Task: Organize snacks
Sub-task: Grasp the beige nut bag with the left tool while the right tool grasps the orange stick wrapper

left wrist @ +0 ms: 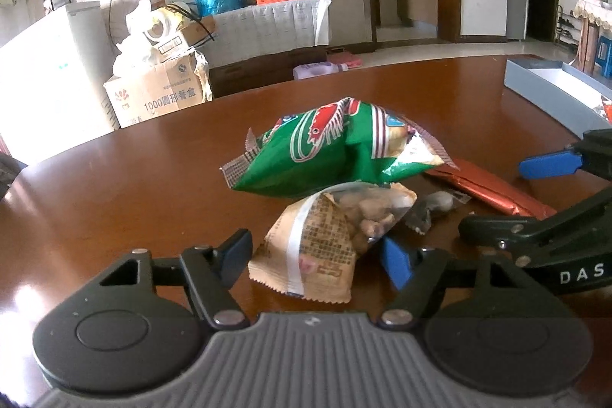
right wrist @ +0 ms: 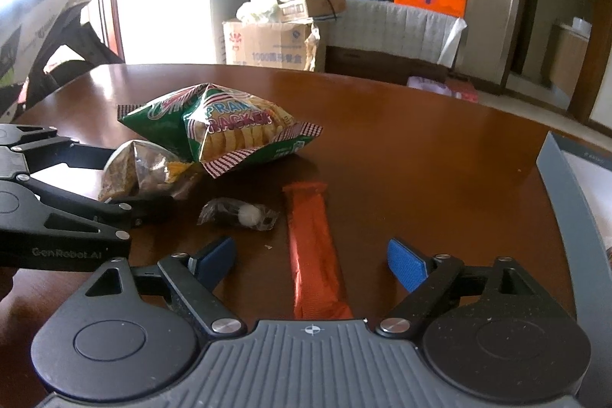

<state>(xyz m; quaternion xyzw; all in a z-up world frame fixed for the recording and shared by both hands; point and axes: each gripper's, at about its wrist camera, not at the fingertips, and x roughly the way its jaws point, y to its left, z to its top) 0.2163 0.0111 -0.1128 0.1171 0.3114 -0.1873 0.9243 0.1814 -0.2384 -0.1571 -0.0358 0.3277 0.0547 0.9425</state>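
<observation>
Tan crinkly paper-and-film nut pouch (left wrist: 325, 247): on brown wooden surface (left wrist: 134, 186), just below green foil prawn-cracker bag (left wrist: 336, 151). Light, soft, slippery; take by flat sealed edge. Left tool (left wrist: 315, 259): apart, straddling pouch. Right tool (right wrist: 311, 260): apart, around orange foil bar (right wrist: 315, 255).

Both wrist views share the nearby snack pile (left wrist: 336, 155).

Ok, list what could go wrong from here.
1. The green cracker bag rests on the tan nut packet between the open left gripper fingers; lifting the packet may tip the bag.
2. The two grippers sit close and could collide; the right gripper straddles the orange bar.
</observation>
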